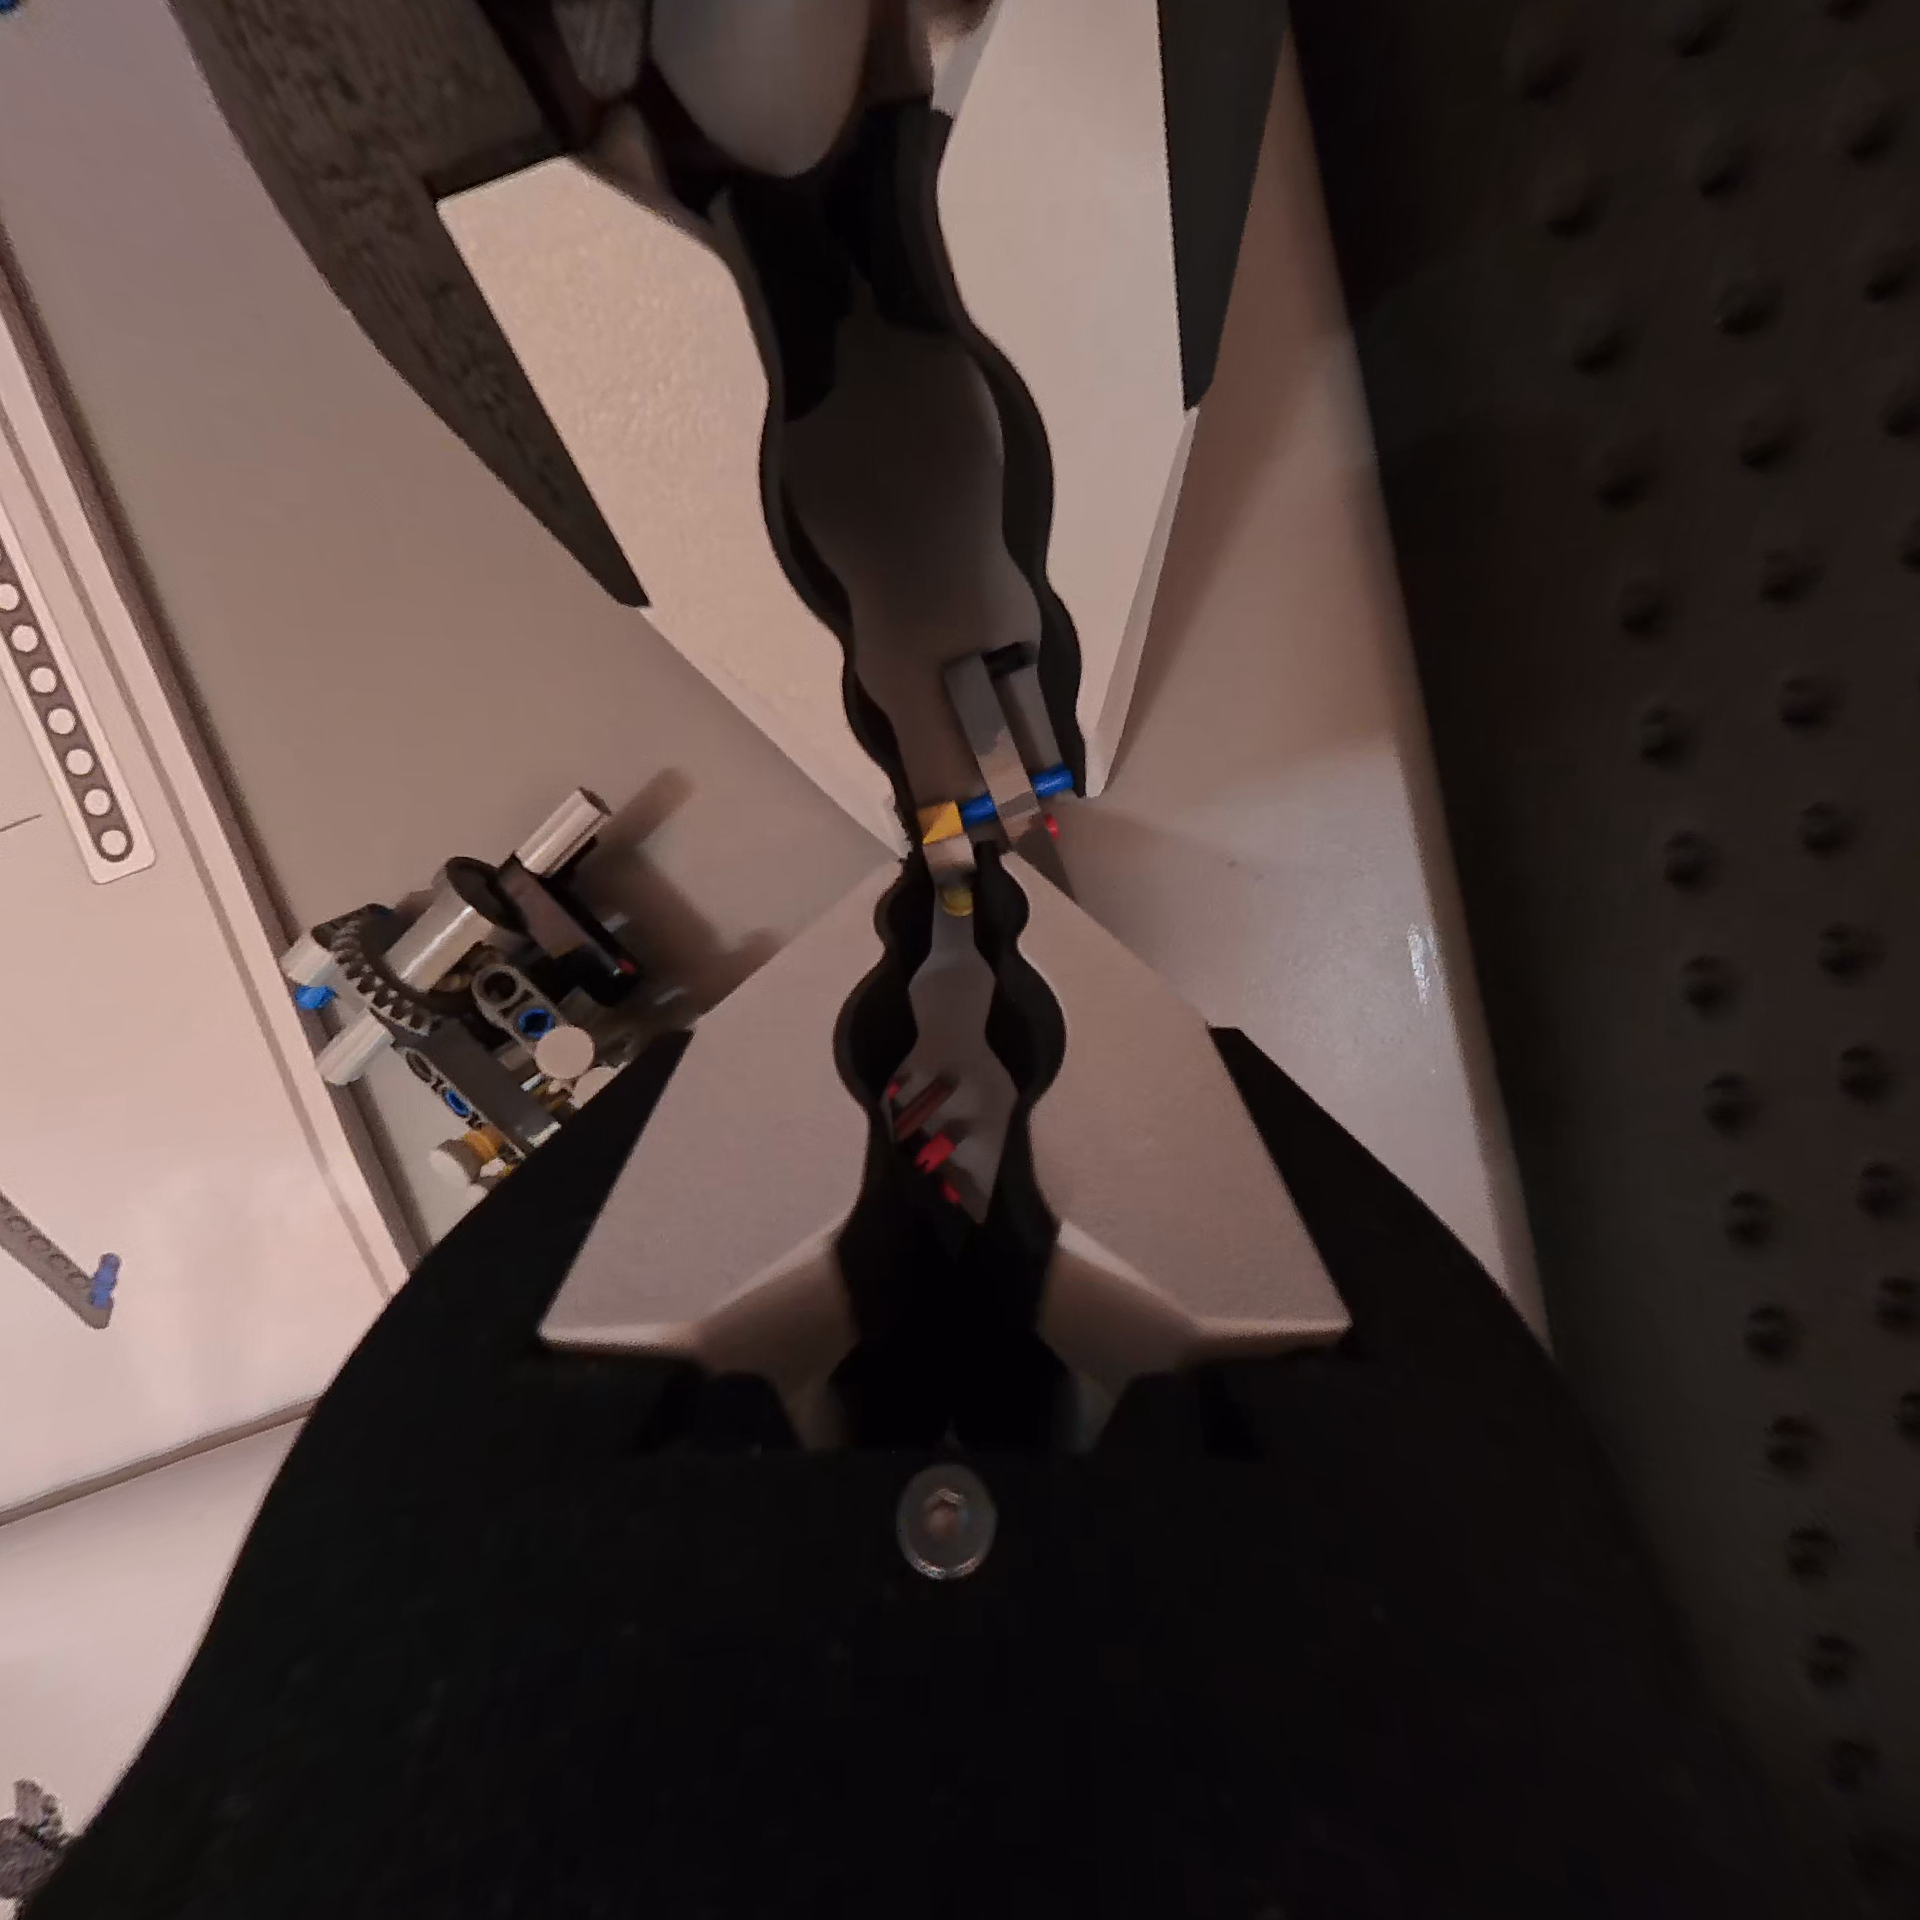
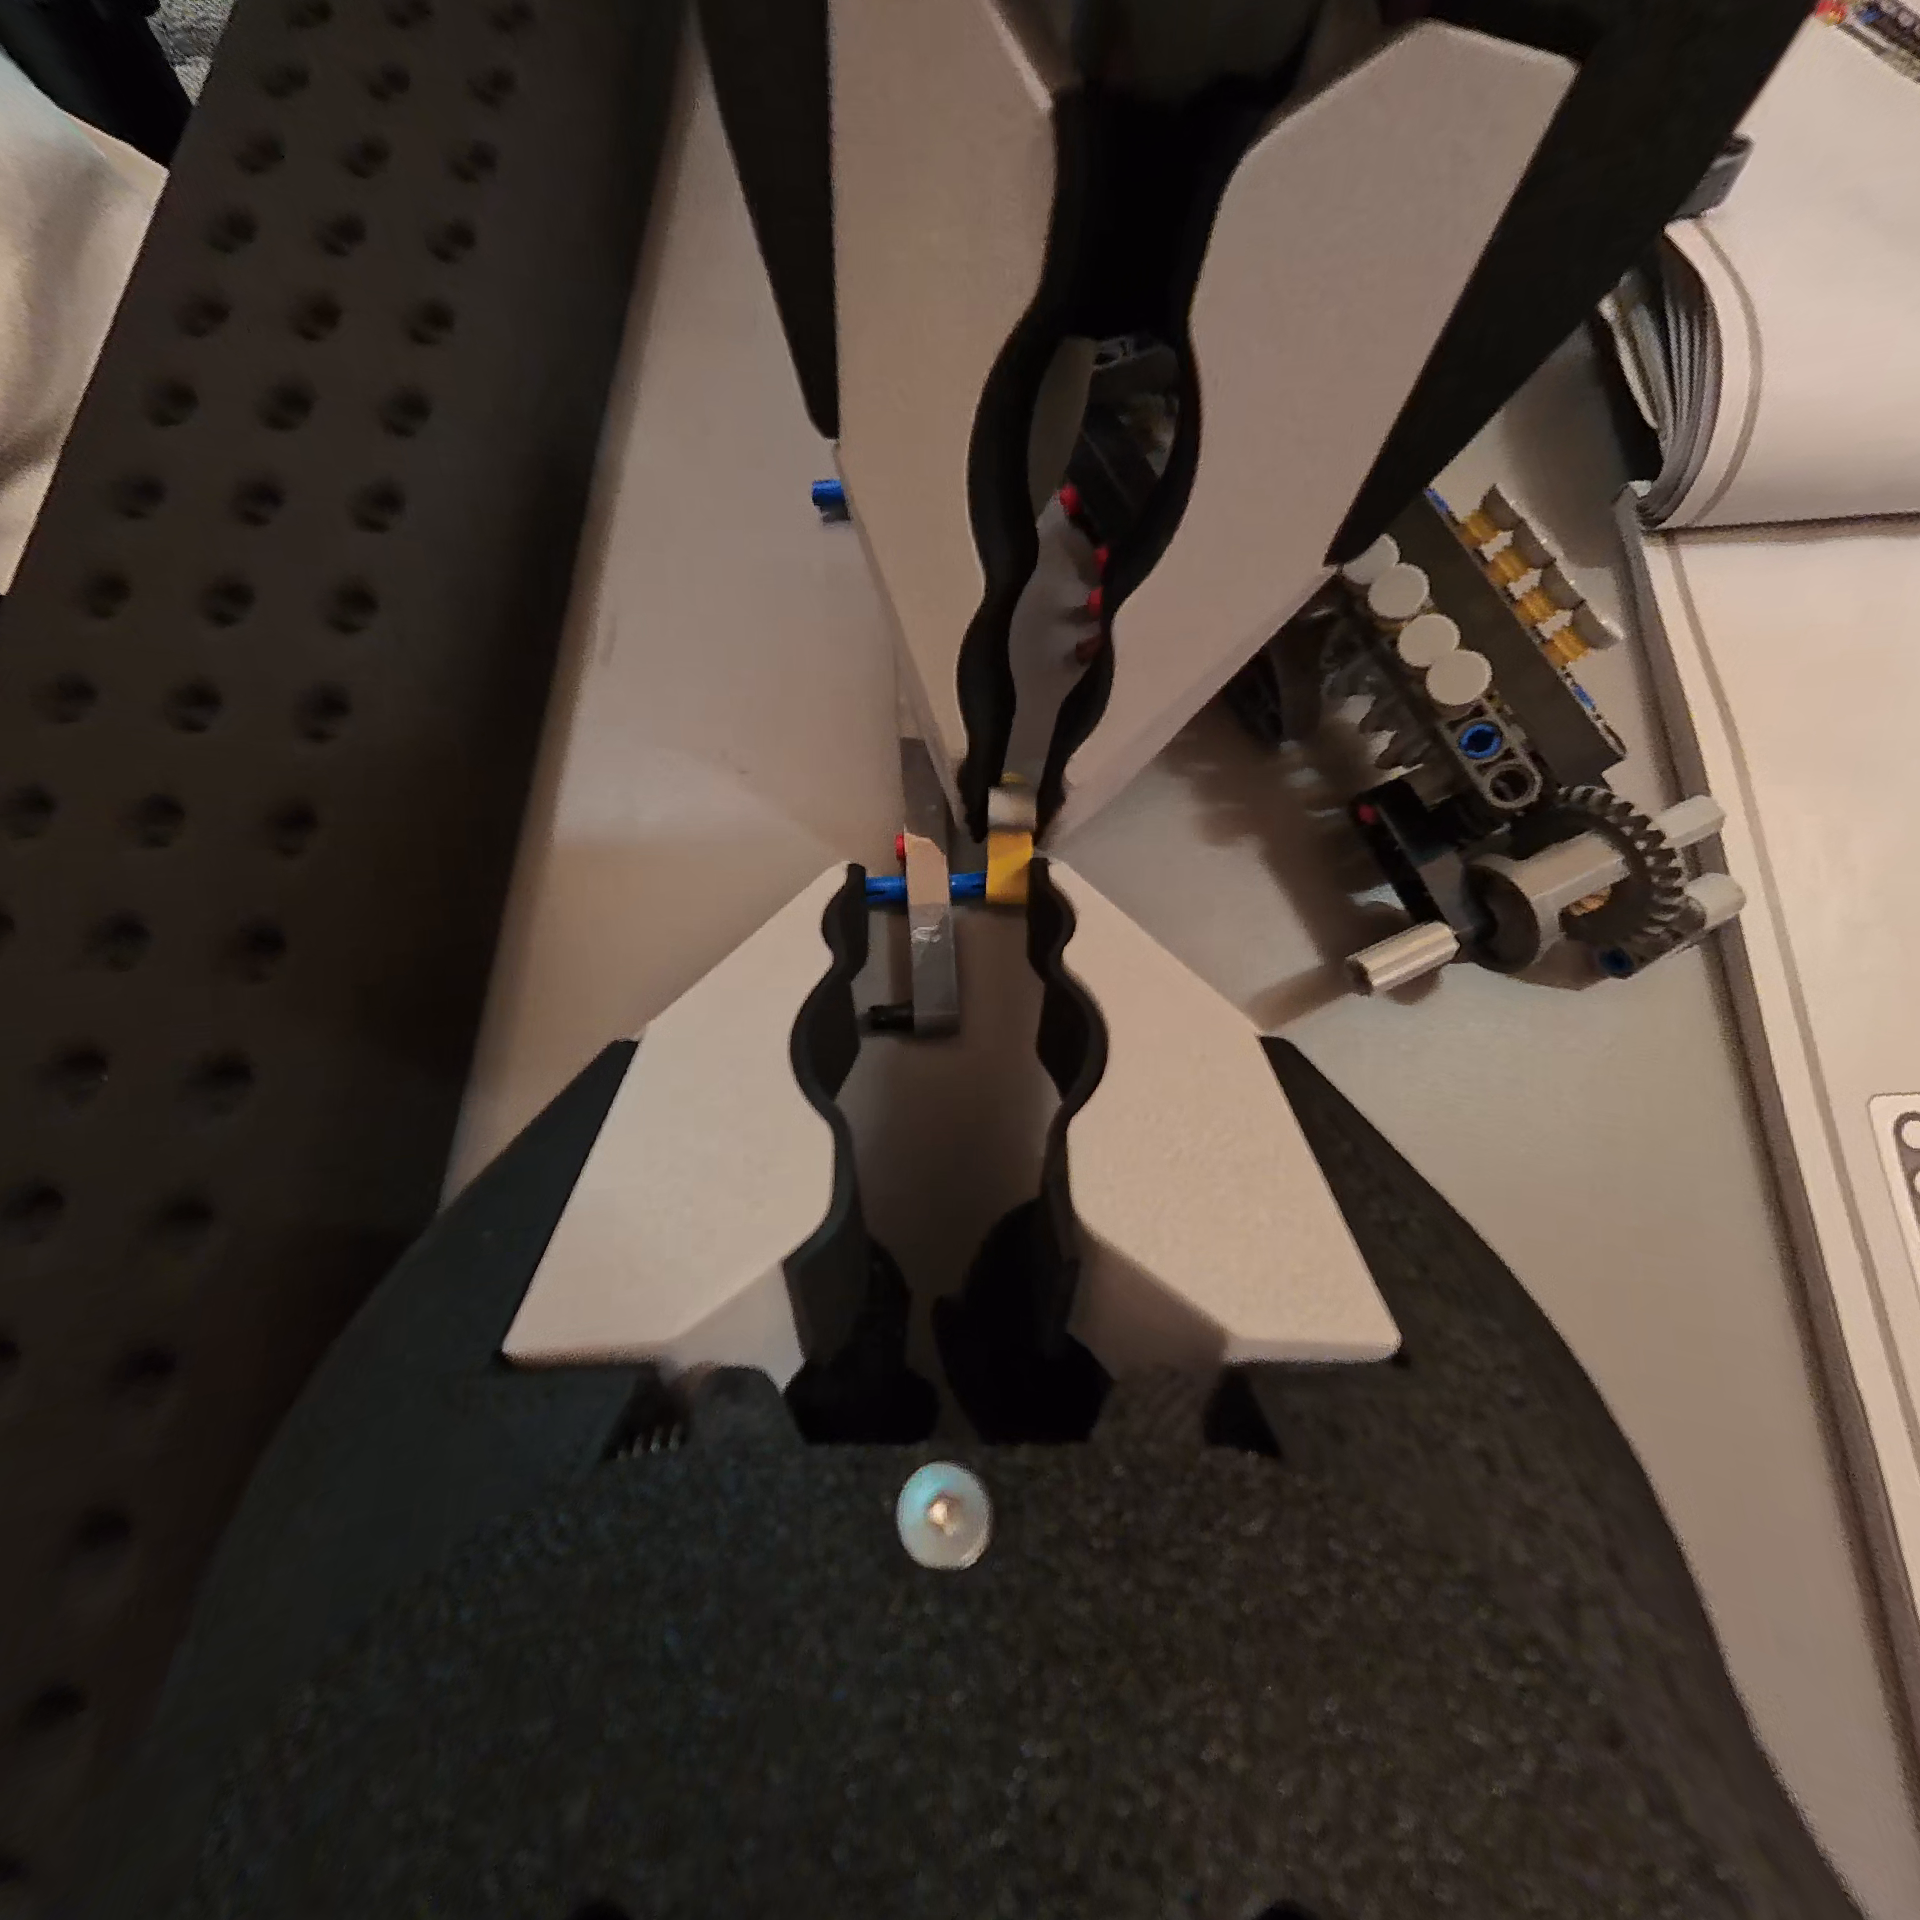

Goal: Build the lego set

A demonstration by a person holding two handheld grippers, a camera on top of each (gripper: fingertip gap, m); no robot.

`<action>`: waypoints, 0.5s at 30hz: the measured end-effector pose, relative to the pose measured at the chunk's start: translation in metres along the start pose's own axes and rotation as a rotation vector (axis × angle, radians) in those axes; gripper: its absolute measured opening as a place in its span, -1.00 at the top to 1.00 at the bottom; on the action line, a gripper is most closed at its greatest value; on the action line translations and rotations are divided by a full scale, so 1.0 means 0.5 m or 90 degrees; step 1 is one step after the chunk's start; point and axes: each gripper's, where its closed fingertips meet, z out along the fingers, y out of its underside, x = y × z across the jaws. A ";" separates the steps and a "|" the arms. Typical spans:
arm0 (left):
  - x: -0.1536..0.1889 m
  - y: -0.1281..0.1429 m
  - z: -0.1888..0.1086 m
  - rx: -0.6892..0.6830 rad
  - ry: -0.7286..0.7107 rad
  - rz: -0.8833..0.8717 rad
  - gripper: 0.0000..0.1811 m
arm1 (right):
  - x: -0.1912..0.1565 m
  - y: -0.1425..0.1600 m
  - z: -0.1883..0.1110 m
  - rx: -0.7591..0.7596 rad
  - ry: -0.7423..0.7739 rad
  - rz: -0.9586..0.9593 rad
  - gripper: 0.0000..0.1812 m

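My two grippers meet tip to tip over the light table. My right gripper is shut across a small sub-assembly: grey beams on a blue pin, with a yellow piece at one end. My left gripper is shut on the yellow and grey end piece of that same sub-assembly. In the left wrist view the right gripper comes in from the top with the grey beams between its fingers. In the right wrist view the left gripper comes in from the top.
The partly built model with a dark gear and grey beams lies on the table. An open instruction booklet lies beside it. A black perforated board borders the other side. Small red pins lie under the left gripper.
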 end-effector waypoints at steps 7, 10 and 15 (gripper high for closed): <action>0.001 -0.004 0.001 0.019 -0.013 -0.078 0.93 | 0.000 0.000 0.000 -0.009 0.000 0.005 0.68; 0.010 -0.007 0.004 0.030 -0.018 -0.089 0.93 | -0.006 -0.001 0.001 0.001 -0.008 -0.012 0.67; 0.008 -0.006 0.004 0.025 -0.021 -0.097 0.93 | -0.007 -0.002 0.001 0.001 -0.008 -0.015 0.67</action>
